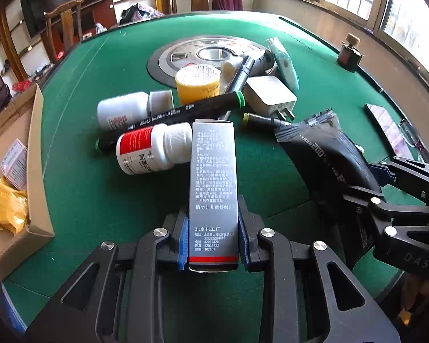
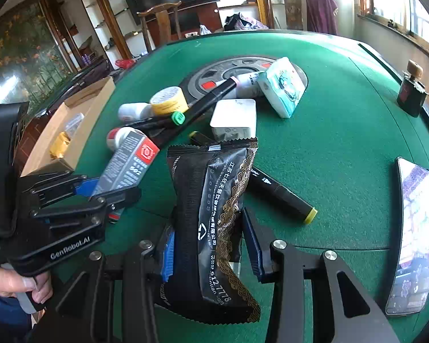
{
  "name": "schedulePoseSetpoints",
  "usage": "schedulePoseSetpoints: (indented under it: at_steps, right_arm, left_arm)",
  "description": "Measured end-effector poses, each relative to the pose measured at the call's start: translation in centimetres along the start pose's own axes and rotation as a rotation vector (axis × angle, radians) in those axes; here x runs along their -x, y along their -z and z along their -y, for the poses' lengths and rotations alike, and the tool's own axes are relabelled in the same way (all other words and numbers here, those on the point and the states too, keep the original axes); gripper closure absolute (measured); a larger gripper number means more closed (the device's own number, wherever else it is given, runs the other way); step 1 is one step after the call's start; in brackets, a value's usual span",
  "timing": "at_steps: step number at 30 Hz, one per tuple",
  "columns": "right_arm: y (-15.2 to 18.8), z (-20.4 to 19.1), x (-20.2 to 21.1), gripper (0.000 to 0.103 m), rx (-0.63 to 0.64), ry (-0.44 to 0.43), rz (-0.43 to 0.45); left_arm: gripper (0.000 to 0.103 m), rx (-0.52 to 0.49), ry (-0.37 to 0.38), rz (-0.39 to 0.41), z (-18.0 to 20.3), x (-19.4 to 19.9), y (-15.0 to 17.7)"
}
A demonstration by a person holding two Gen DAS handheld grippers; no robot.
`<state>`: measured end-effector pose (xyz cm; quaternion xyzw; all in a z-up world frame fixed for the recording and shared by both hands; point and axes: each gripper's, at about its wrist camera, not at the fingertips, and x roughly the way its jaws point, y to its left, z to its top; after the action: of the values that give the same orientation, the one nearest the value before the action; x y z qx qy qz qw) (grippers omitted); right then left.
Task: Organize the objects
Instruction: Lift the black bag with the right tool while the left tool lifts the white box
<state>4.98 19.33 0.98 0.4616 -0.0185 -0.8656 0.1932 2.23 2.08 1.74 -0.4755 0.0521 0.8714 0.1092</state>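
My left gripper is shut on a tall grey box printed with text; its blue pads press both sides near the box's red-striped end. The right wrist view shows the same box tilted in that gripper, with a hand on the handle. My right gripper is shut on a black packet with gold edging, held upright above the green table. The packet and right gripper also show at the right of the left wrist view.
Mid-table lies a pile: white pill bottles, a yellow jar, black markers, a white charger and a tissue pack. An open cardboard box sits at the left edge. A phone and dark bottle lie right.
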Motion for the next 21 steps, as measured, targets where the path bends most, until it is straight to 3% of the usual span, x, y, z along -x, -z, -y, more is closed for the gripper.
schedulePoseSetpoints:
  at_steps: [8,10,21]
  right_arm:
    - [-0.6,-1.3,-1.0,0.059,0.057,0.040,-0.024]
    - [-1.0,-1.7,-1.5,0.059,0.068,0.043,-0.026]
    - [-2.6,-4.2,-3.5,0.059,0.132,0.050,-0.011]
  left_arm:
    - [0.069,0.009,-0.037,0.013,-0.1,-0.6,-0.6]
    - [0.076,0.024,-0.035,0.016,-0.4,-0.6,-0.5]
    - [0.076,0.095,-0.079,0.031,-2.5,-0.6,-0.5]
